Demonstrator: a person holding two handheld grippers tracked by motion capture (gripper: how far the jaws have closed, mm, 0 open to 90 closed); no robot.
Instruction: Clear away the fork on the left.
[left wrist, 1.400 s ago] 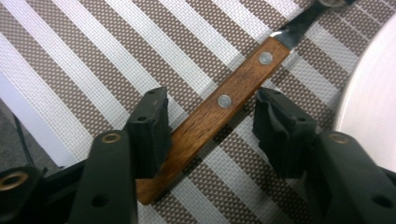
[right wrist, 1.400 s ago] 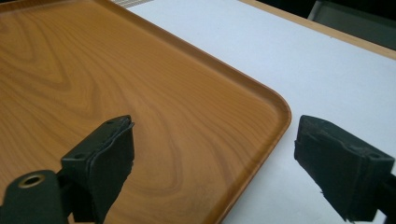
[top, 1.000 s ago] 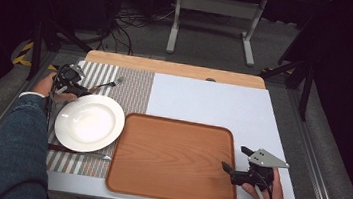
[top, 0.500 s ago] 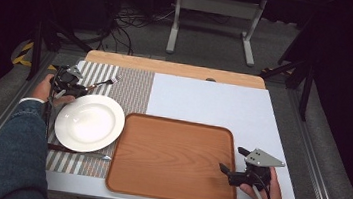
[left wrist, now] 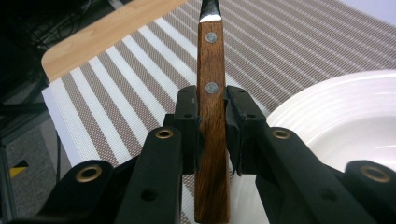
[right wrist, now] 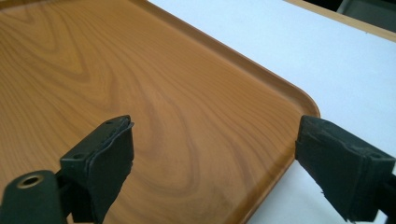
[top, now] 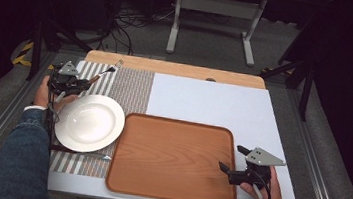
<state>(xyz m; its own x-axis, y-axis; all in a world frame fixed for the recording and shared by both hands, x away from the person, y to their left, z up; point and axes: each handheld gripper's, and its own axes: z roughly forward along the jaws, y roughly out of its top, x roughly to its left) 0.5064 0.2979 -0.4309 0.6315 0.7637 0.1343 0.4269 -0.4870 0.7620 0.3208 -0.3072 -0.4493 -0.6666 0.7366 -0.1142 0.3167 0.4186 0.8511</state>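
We start with the table point(top: 204, 100), where the wooden tray point(top: 173, 157) takes up the near middle and lies empty. The striped placemat point(top: 130, 87) sits to its left with the white plate point(top: 90, 122) on it, and a knife point(top: 80, 153) lies on the mat just beside the plate's near edge.

Our left gripper point(top: 78, 84) is clamped on the wooden handle of a fork point(left wrist: 211, 121), which it holds above the mat at the far side of the plate, tines pointing away toward the table's back edge. In the left gripper view the jaws pinch the handle point(left wrist: 212, 154) near its second rivet, so most of the fork's length sticks out ahead of the grip.

Our right gripper point(top: 235, 161) stands wide open and holds nothing, poised over the tray's near right corner point(right wrist: 299, 100).

What worries us: the smooth handle could swivel or slide between the pads if we swing it fast, since the weight sits forward. We judge the fork could also clip the plate rim on the way across, nudging the plate onto the knife. The open right jaw hangs low enough to catch the tray's raised edge.

We find no brand, label or legible writing on anything here.
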